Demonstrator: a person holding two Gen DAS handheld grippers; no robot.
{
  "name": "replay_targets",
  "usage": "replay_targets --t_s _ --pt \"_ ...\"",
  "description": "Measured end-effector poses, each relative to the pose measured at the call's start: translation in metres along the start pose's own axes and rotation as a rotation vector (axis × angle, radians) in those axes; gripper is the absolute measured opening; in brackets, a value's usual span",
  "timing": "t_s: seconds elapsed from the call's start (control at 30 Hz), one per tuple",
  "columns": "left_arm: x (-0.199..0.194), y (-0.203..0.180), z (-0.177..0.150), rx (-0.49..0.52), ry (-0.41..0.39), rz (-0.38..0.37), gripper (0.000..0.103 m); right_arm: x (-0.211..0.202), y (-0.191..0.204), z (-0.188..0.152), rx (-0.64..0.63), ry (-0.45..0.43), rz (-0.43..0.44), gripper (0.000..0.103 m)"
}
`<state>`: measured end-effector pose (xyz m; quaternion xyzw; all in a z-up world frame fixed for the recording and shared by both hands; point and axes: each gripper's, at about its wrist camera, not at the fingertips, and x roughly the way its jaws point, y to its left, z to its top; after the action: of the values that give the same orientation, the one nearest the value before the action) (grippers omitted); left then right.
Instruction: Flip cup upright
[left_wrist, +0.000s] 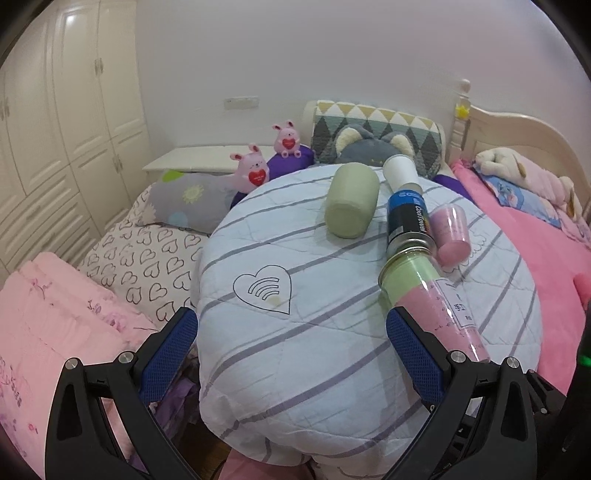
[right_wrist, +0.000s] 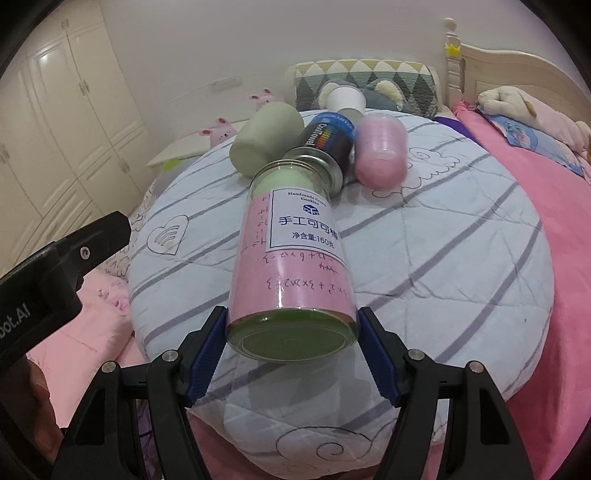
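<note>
Firmly closed on the base of a clear cookie jar (right_wrist: 291, 236) with the right gripper (right_wrist: 291, 317), both blue pads (right_wrist: 210, 343) pressed against the jar's sides. Lying lengthwise, mouth and metal rim pointing away from the camera, with pink and green paper rolled inside and a white printed label facing up. Resting on a round cushion covered by a pale striped quilt (left_wrist: 295, 369). Just beyond the rim, touching or nearly touching a blue-and-black spray can (left_wrist: 406, 218) with a white cap, also on its side. Left of the can, near but apart from it, a green cup (left_wrist: 351, 203) tipped over, flat bottom turned toward the cameras. Right of the can, just beside it, a pink cup (left_wrist: 452, 236) likewise on its side, bottom toward the cameras. Spread wide and holding nothing with the left gripper (left_wrist: 291, 314), hovering over the near edge of the quilt, its right finger close beside the jar. Behind the cushion, pink rabbit toys (left_wrist: 253, 170); far left, a white wardrobe (left_wrist: 74, 110).
</note>
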<state>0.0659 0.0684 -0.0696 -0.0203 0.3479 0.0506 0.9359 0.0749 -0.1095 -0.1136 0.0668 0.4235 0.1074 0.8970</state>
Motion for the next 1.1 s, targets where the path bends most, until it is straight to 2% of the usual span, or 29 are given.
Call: replay_targets --t_s 0.1,0.17,0.6,0.9,1.1 --pt "0.001 0.000 0.001 -0.006 0.003 -0.003 0.103 -0.003 -0.001 0.000 0.015 -0.008 0.022 0.073" --pt "0.001 -0.003 0.002 -0.007 0.000 -0.008 0.103 -0.007 -0.002 0.001 0.014 -0.023 0.018 0.079" --pt "-0.006 -0.039 0.006 0.027 0.014 -0.064 0.103 -0.053 -0.028 0.007 0.034 -0.153 -0.066 0.079" --pt "-0.009 -0.070 0.006 0.068 0.015 -0.057 0.103 -0.068 -0.061 0.022 0.055 -0.228 -0.137 0.079" --pt "-0.002 -0.078 0.008 0.062 0.043 -0.044 0.103 -0.071 -0.082 0.023 0.068 -0.244 -0.148 0.079"
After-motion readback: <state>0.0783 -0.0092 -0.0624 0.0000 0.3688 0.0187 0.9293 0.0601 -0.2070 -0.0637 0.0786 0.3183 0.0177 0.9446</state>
